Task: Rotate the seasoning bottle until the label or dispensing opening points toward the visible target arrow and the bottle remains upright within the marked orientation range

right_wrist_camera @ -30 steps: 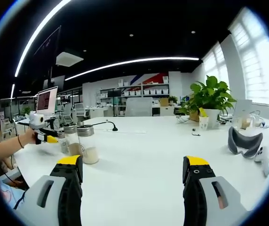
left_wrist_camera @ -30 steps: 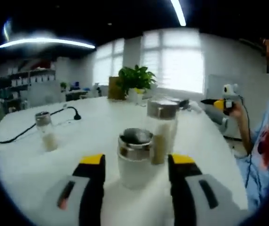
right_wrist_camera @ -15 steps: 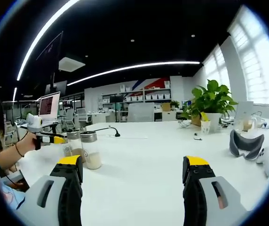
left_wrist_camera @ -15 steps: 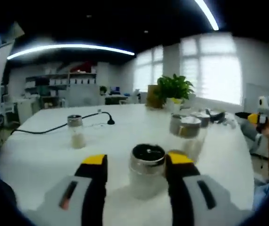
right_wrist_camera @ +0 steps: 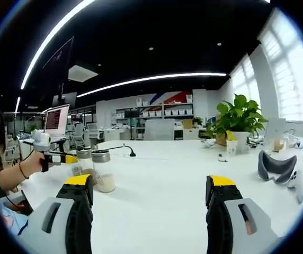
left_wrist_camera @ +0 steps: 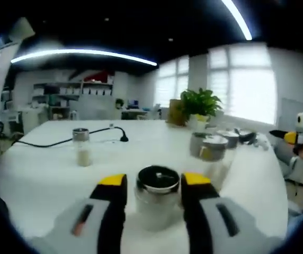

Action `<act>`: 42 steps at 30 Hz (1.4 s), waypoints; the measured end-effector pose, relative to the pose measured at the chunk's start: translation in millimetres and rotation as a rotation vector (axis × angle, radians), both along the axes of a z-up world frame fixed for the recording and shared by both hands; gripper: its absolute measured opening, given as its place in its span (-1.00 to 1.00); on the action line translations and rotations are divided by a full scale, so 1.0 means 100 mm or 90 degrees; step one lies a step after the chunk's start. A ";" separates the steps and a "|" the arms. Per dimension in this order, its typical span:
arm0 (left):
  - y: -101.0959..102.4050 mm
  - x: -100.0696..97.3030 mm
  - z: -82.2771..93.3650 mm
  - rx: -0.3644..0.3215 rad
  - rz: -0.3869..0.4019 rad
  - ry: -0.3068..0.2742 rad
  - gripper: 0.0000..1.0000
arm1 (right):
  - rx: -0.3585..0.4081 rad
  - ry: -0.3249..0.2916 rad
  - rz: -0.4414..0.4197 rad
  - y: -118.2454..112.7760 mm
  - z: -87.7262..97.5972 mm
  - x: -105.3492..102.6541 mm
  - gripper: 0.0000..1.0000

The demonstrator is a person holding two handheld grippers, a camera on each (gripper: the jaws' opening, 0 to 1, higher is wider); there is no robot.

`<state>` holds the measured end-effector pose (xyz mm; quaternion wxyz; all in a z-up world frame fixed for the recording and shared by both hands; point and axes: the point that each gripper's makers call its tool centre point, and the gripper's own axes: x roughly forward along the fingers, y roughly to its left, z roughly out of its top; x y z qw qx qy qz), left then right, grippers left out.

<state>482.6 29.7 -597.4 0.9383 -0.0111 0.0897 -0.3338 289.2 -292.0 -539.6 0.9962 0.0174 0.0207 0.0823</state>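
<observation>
Here, left gripper (left_wrist_camera: 154,182) closed on the seasoning bottle (left_wrist_camera: 156,203), round and clear with a shiny metal lid, upright between the yellow-tipped fingers (left_wrist_camera: 113,181). Just past the right finger, two more shiny-lidded jars (left_wrist_camera: 208,156). Far left, a small jar (left_wrist_camera: 81,146) with pale powder. Right gripper (right_wrist_camera: 150,185) spread wide above the smooth white table (right_wrist_camera: 157,174).
</observation>
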 end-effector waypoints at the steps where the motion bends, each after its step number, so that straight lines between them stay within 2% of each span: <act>1: -0.01 0.00 -0.01 0.002 0.000 0.001 -0.19 | 0.003 0.001 0.001 0.00 0.00 0.00 0.81; 3: -0.03 -0.01 -0.02 -0.009 -0.009 0.009 -0.28 | 0.007 0.001 0.001 -0.01 0.00 -0.01 0.81; 7: -0.05 -0.02 -0.01 -0.010 -0.010 -0.009 -0.29 | 0.006 0.002 -0.002 -0.02 -0.01 -0.01 0.81; 13: -0.07 -0.04 -0.01 -0.002 -0.024 -0.008 -0.29 | 0.012 0.009 -0.002 -0.02 -0.04 0.00 0.81; 15: -0.10 -0.07 -0.01 -0.017 -0.054 -0.008 -0.29 | 0.012 0.010 0.000 -0.01 -0.04 0.01 0.81; 19: -0.09 -0.05 0.00 -0.006 -0.081 -0.015 -0.30 | 0.014 0.011 -0.004 -0.02 -0.05 0.01 0.81; 21: -0.10 -0.06 0.00 -0.001 -0.109 -0.007 -0.30 | 0.015 0.013 -0.005 -0.03 -0.05 0.01 0.81; 23: -0.14 -0.10 0.00 0.024 -0.172 -0.023 -0.30 | 0.016 0.015 -0.006 -0.03 -0.06 0.02 0.80; 25: -0.16 -0.10 -0.01 0.007 -0.212 -0.010 -0.30 | 0.019 0.016 -0.005 -0.03 -0.07 0.02 0.80; 26: -0.17 -0.11 -0.01 0.010 -0.242 -0.014 -0.30 | 0.021 0.018 -0.004 -0.02 -0.08 0.02 0.80; 32: -0.19 -0.14 -0.03 0.033 -0.352 0.010 -0.30 | 0.015 0.019 0.004 0.02 -0.08 0.02 0.80; 38: -0.19 -0.24 -0.04 0.041 -0.473 0.007 -0.30 | 0.022 0.024 0.007 0.03 -0.11 0.02 0.80; 40: -0.18 -0.26 -0.06 0.037 -0.499 0.024 -0.29 | 0.024 0.022 0.007 0.02 -0.10 0.02 0.80; 42: -0.20 -0.22 -0.06 0.040 -0.503 0.023 -0.29 | 0.021 0.022 0.004 0.02 -0.10 0.01 0.80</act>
